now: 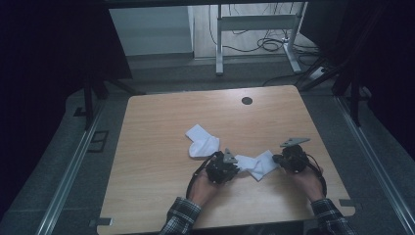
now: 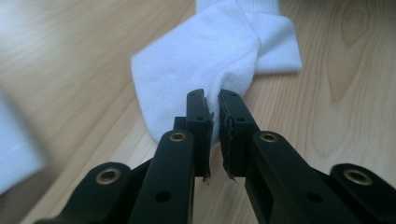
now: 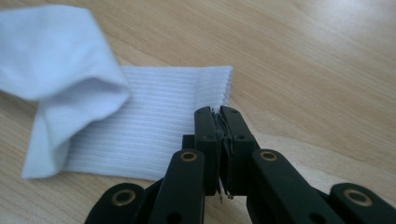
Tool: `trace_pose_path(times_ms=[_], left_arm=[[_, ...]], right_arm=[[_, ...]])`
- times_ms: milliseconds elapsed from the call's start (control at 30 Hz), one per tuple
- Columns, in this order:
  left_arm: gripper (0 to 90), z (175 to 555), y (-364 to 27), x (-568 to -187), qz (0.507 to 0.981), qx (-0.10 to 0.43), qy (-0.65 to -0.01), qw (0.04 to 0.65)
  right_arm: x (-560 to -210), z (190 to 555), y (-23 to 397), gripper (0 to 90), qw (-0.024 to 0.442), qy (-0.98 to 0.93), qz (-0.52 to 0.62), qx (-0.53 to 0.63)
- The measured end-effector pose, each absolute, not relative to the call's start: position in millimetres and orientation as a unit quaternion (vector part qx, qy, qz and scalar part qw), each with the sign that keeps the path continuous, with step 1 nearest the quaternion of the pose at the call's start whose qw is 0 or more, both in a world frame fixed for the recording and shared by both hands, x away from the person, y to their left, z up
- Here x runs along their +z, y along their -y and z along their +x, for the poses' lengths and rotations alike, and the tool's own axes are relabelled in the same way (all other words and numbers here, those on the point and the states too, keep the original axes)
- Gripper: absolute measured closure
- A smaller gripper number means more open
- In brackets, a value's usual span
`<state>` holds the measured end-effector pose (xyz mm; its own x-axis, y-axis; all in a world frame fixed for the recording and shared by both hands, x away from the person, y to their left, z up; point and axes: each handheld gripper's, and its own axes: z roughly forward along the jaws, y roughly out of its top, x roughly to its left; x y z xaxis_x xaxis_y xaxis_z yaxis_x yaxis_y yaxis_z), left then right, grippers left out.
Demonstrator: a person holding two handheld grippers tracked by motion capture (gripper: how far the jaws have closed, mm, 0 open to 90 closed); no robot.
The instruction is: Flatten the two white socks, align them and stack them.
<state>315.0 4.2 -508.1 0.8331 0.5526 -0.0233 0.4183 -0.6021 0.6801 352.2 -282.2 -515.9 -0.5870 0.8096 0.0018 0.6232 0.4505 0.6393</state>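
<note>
- The left gripper (image 1: 234,168) is sitting near the table's near edge, its jaws clamping a fold of the white sock (image 1: 258,165) at its left end.
- The right gripper (image 1: 280,160) is pinching the ribbed cuff (image 3: 154,121) of the same sock at its right end, jaws pressed together on the fabric.
- The sock is lying crumpled on the wooden table (image 1: 161,161) between the two grippers.
- A second white sock (image 1: 201,141) is lying farther off, to the left.
</note>
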Motion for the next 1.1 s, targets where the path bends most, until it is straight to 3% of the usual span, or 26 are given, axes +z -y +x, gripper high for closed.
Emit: trace_pose_path(times_ms=[233,467,533,567,700,933,1100], left_arm=[[81.1,303.8,-45.0,-495.4,0.887,0.108,-0.284,0.348],[74.7,297.3,-83.4,-506.3,0.886,0.101,-0.313,0.327],[66.6,296.5,-90.2,-508.5,0.885,0.107,-0.32,0.32],[55.7,295.8,-92.8,-508.6,0.882,0.115,-0.327,0.32],[41.1,296.9,-100.5,-503.8,0.858,0.124,-0.36,0.346],[30.9,298.4,-92.6,-515.6,0.851,0.117,-0.383,0.339],[29.4,298.8,-90.6,-528.7,0.852,0.11,-0.39,0.331]], right_arm=[[-507.8,348.1,280.0,85.3,0.161,-0.831,0.422,0.324],[-511.5,347.1,271.2,84.3,0.158,-0.84,0.413,0.315],[-511.6,347.3,272.2,83.7,0.159,-0.838,0.414,0.317],[-510.9,347.5,273.7,82.5,0.162,-0.836,0.416,0.32],[-508.4,347.3,277.7,79.5,0.167,-0.831,0.419,0.326],[-509.0,347.4,281.5,73.9,0.163,-0.827,0.423,0.332],[-514.0,348.4,278.7,71.4,0.152,-0.836,0.419,0.32]])
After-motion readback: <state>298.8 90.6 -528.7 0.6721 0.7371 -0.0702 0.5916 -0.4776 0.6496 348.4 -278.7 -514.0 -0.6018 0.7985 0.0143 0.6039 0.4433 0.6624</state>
